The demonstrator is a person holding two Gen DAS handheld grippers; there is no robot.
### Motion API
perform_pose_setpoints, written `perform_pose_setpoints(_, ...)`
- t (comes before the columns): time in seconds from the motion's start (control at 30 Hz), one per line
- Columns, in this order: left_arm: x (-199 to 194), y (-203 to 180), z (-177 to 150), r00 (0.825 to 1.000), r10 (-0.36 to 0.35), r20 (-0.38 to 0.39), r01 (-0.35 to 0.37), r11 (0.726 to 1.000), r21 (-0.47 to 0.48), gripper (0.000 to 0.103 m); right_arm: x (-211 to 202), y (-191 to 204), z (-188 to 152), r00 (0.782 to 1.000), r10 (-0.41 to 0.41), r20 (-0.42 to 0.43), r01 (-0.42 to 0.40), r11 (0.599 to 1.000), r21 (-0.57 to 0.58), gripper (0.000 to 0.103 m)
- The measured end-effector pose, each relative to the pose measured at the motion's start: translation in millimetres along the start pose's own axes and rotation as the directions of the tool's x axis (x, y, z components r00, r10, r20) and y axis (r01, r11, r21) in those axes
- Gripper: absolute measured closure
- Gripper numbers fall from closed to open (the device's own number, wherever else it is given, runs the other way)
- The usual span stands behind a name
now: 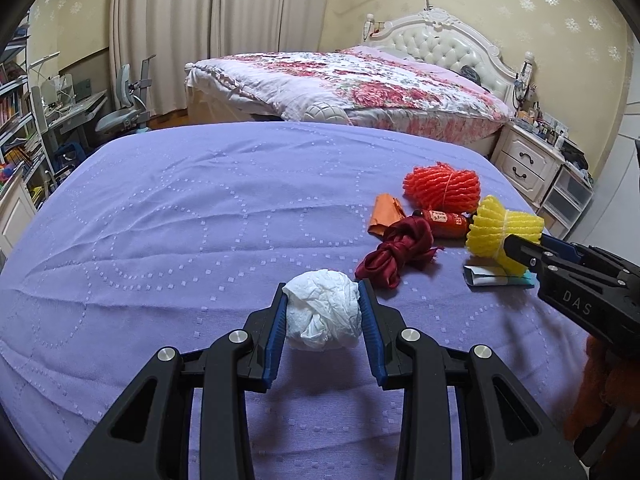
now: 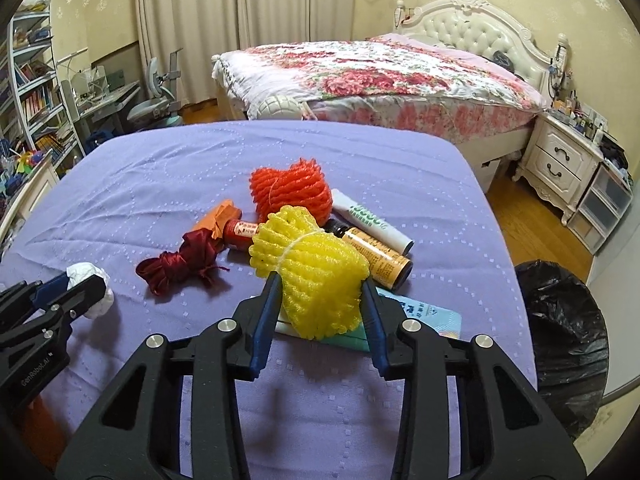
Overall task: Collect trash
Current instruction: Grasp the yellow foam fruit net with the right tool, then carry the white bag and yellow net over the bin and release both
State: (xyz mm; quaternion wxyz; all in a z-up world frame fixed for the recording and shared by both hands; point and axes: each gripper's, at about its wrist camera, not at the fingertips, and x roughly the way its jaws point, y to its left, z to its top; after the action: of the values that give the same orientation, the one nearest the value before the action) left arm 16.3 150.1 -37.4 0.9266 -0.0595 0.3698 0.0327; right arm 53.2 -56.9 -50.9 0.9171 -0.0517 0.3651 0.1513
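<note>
A crumpled white paper ball (image 1: 322,314) sits between the blue pads of my left gripper (image 1: 323,294), which is shut on it, just above the purple cloth (image 1: 200,208). My right gripper (image 2: 320,286) is shut on a yellow foam net (image 2: 316,276), with both pads pressed into its sides; in the left wrist view that yellow foam net (image 1: 502,230) shows at the right with the right gripper (image 1: 516,250) on it. Behind lie an orange foam net (image 2: 292,192), a dark red ribbon bundle (image 2: 180,264), a red bottle (image 2: 240,232), an amber bottle (image 2: 376,256) and a white tube (image 2: 372,220).
A bin lined with a black bag (image 2: 564,332) stands on the floor to the right of the table. A teal and white packet (image 2: 424,312) lies under the yellow net. Beyond the table are a bed (image 2: 380,76), a nightstand (image 2: 560,164) and a desk with shelves (image 2: 40,92).
</note>
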Motion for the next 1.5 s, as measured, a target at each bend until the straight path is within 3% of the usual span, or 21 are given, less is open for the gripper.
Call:
perform_pose_setpoints(0.4,-20.1,-26.8,9.6,0.997,-0.048,0.062,0.046,0.998,0.032,0.068,-40.6,-41.2,-6.2,0.996,-0.054,0.076,0.047,0.995,0.087,0.067)
perform_pose_setpoints(0.7,-29.0,-83.7,19.7,0.984,-0.145,0.099,0.132,0.984,0.121,0.068,-71.5,-97.1,-21.6,0.974,-0.199,0.111,0.179,0.970,0.167,0.067)
perform_pose_setpoints(1.2,-22.1,-218.2,26.2,0.940,-0.329,0.088,0.288,0.907,0.308,0.068,-91.9,-193.2,-55.7,0.927,-0.365,0.081,0.320,0.887,0.332,0.067)
perform_pose_setpoints(1.5,10.2,-278.1,25.5,0.934,-0.356,0.037,0.319,0.875,0.364,0.068,-83.4,-227.8,-67.5,0.905,-0.423,0.043,0.375,0.842,0.387,0.067)
